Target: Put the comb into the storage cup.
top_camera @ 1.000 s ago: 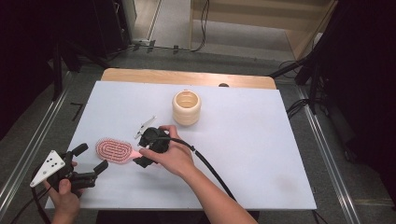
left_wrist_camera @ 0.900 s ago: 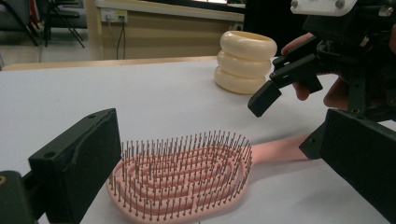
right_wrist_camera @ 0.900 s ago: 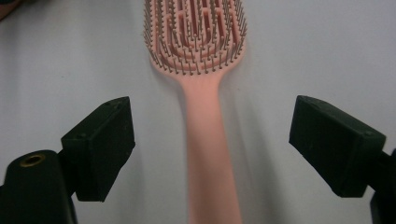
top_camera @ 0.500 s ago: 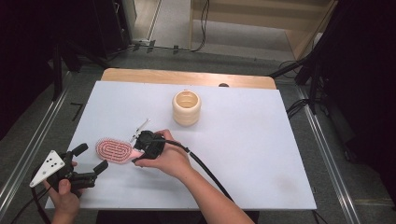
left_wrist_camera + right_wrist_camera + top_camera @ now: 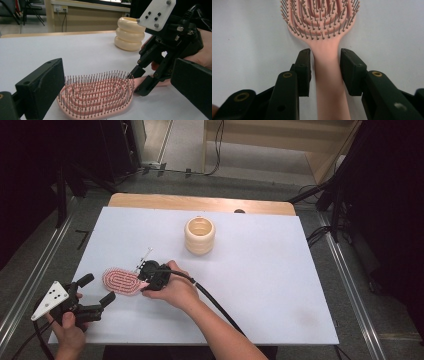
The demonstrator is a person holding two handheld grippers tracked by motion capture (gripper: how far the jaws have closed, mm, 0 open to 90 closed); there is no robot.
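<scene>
Right gripper view looks straight down the pink hairbrush (image 5: 322, 27): its handle runs up the middle of the picture between the two black jaws of the right tongs (image 5: 325, 65), and the bristled oval head lies beyond their tips. The jaws have just been closing around the handle. A thin gap shows on each side, so they flank it closely but do not appear to press on it yet.

From the high view, the brush (image 5: 121, 281) lies flat on the white surface (image 5: 260, 285), bristles up, its long axis running left to right, head to the left. The right tongs (image 5: 145, 272) sit at the handle end, plainly the nearer pair.

The left tongs (image 5: 97, 290) rest apart near the surface's front left corner, jaws open and holding nothing, pointed toward the brush head. A cream ribbed cup (image 5: 200, 235) stands well behind.
</scene>
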